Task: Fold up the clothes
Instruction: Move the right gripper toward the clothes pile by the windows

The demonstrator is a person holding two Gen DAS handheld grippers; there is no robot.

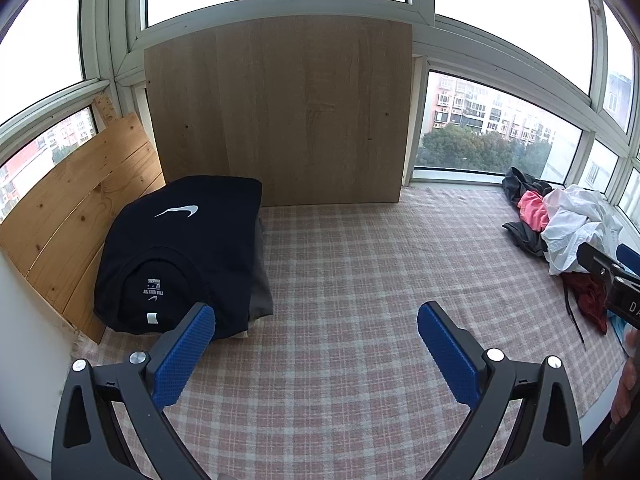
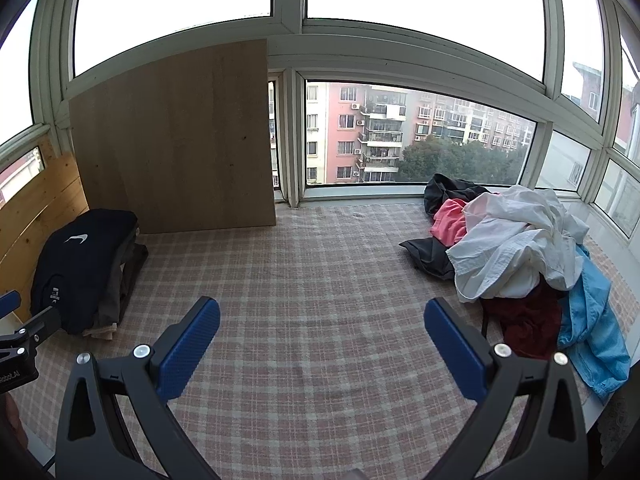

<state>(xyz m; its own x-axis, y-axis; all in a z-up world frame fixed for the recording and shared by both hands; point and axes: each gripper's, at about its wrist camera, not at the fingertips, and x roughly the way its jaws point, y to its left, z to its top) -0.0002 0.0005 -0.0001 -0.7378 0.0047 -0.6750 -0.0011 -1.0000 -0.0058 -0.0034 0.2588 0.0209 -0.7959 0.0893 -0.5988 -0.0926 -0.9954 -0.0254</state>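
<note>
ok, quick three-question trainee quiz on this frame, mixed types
1. True or false: the left gripper and right gripper are both open and hold nothing.
2. What sits on top of the folded stack? A) black T-shirt with white swoosh B) red towel
3. Fill in: the crumpled white shirt tops the unfolded pile on the ___ side of the pink checked cloth.

Key: 1 true; 2 A; 3 right

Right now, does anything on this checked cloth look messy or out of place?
Yes: the pile at the right is a crumpled heap of white, pink, dark, red and blue clothes, unfolded. The stack at the left is folded, though the layers under the black shirt stick out unevenly.
</note>
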